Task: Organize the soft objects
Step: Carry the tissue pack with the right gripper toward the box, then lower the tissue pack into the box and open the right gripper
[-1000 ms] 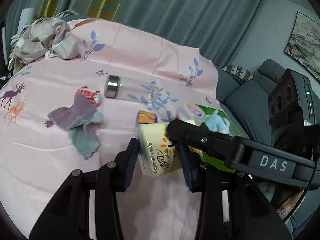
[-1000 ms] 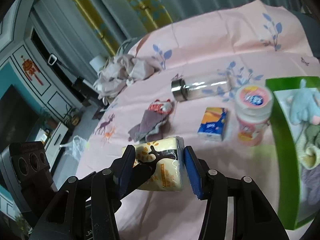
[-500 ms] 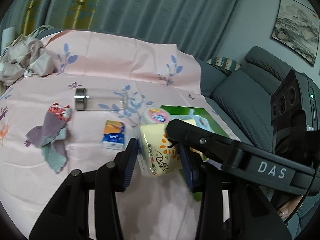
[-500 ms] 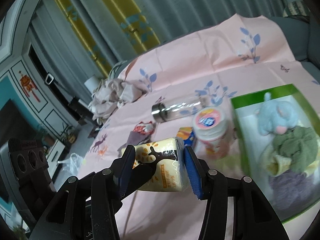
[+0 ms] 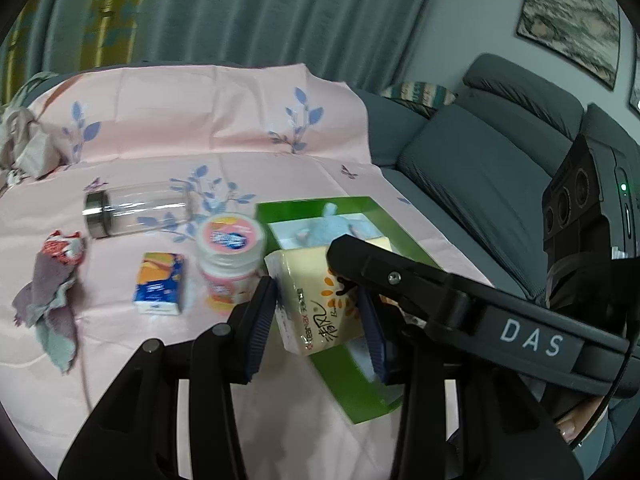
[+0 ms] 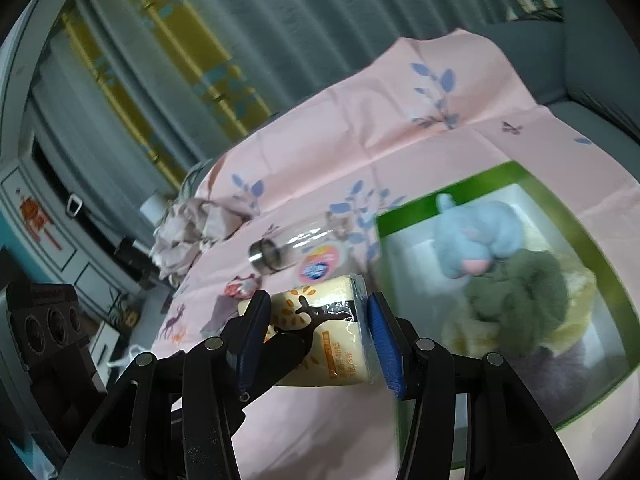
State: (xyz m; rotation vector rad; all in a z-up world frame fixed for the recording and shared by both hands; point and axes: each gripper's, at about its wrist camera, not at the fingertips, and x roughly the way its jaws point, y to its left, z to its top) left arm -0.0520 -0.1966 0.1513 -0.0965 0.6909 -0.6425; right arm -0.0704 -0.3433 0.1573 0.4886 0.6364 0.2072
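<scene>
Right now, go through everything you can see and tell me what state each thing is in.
Yellow tissue pack: lifted, clamped by both tongs.
Left tongs: shut on the pack.
Right tongs: shut on the pack.
Green box: open, holding plush toys.
Glass bottle: lying on its side, capped.
Pink jar: upright, lidded.
Small blue tissue pack: lying flat.

"DAS" is printed on the right tool (image 5: 348,280); "清风" is read on the tissue pack (image 5: 316,304).

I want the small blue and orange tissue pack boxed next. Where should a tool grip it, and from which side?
Grip the small tissue pack across its two long edges, coming straight down. It lies flat on the pink sheet, and the pink tub stands close on one side, so a low sideways approach looks cramped.
</scene>
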